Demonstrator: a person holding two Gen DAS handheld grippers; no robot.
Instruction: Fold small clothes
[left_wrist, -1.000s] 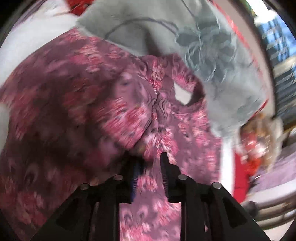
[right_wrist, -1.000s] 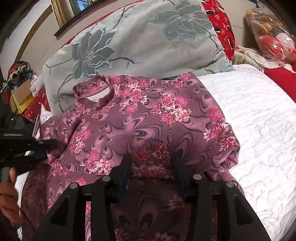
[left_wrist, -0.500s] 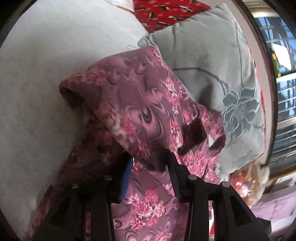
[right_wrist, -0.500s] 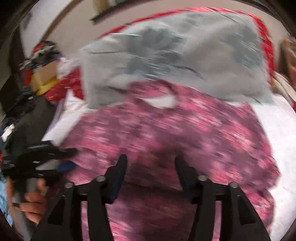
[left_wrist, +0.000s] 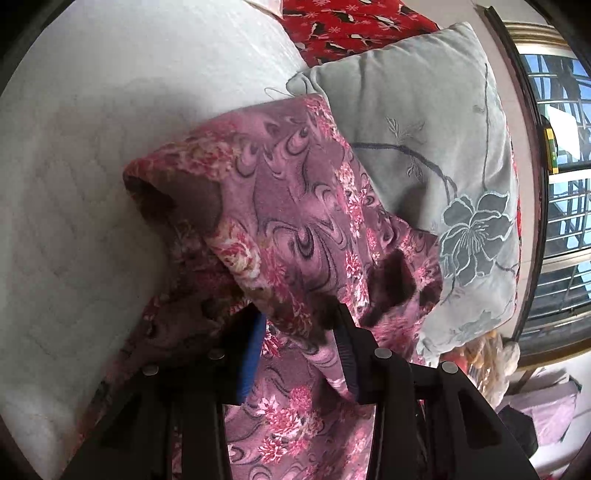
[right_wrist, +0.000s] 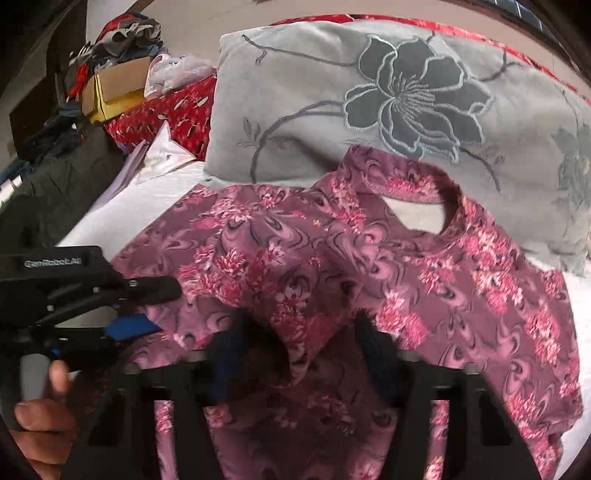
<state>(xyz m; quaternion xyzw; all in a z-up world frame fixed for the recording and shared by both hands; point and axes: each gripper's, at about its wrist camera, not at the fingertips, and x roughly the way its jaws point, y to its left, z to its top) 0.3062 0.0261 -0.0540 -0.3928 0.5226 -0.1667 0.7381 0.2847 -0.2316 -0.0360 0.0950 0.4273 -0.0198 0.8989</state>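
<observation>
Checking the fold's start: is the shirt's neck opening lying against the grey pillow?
Yes, the shirt has its neck opening resting at the lower edge of the pillow.

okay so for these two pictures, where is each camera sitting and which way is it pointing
Left wrist: sits on the left gripper, looking along its fingers across the floral top toward the grey pillow and window; cloth lies between its open fingers.
Right wrist: sits on the right gripper, facing the pillow; the left gripper and a hand show at left.
Shared: top, pillow, white bedcover.
</observation>
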